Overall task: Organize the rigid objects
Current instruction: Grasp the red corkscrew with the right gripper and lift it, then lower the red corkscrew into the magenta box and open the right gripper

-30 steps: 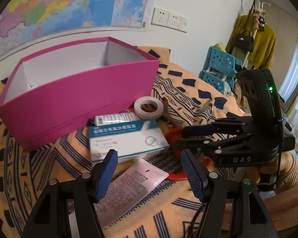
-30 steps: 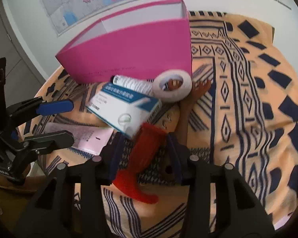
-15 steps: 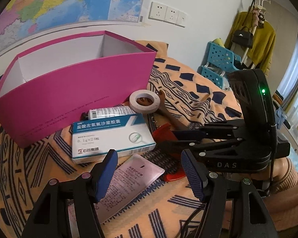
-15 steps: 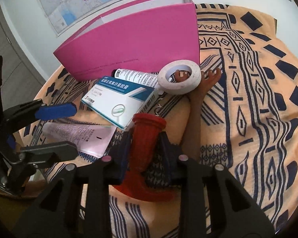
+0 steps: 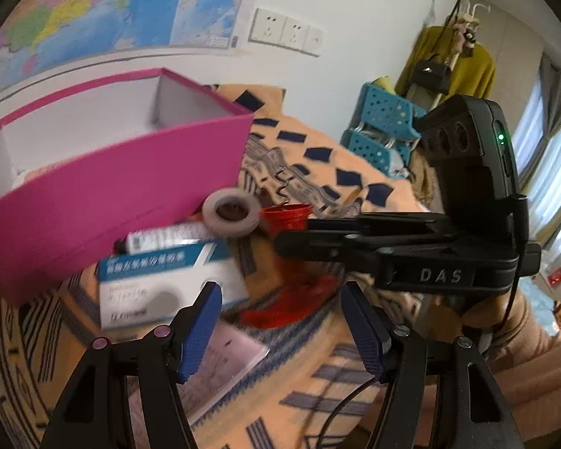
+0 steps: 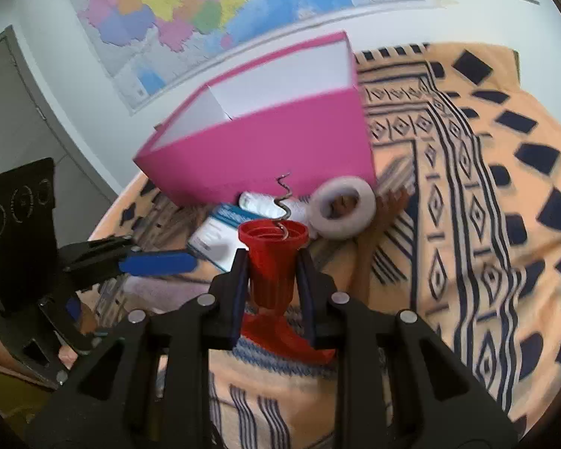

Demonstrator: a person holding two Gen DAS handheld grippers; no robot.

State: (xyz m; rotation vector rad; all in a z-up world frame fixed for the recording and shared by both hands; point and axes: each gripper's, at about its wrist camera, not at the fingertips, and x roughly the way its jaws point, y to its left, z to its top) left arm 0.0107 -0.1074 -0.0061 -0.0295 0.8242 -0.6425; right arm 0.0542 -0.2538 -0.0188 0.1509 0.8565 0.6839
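Gripping the red corkscrew (image 6: 272, 262) between its two pads, my right gripper (image 6: 273, 280) has just been closing, and the pads now press on the narrow waist of the red body. The corkscrew's long axis runs along the fingers, away from the camera: the open red cup end points forward toward the pink box (image 6: 265, 142), with the metal spiral (image 6: 283, 202) sticking out past the cup rim, and the flared red foot points back toward me, under the jaws. Seen from the left wrist, the corkscrew (image 5: 286, 217) pokes out beyond the right gripper's (image 5: 303, 235) tips, above the cloth (image 5: 310, 351).

My left gripper (image 5: 280, 321) stands released, its blue pads (image 5: 202, 325) apart with nothing between them, hovering over a pale leaflet (image 5: 224, 359) on the cloth.

The box sits open-topped by the wall with its white inside showing. Just in front of it lie a white tube (image 5: 164, 237), a tape roll (image 5: 230, 213) and a blue-and-white carton (image 5: 161, 284), the tube touching the carton's far edge. The tape roll is just beside the corkscrew's cup in both views; whether they touch I cannot tell.
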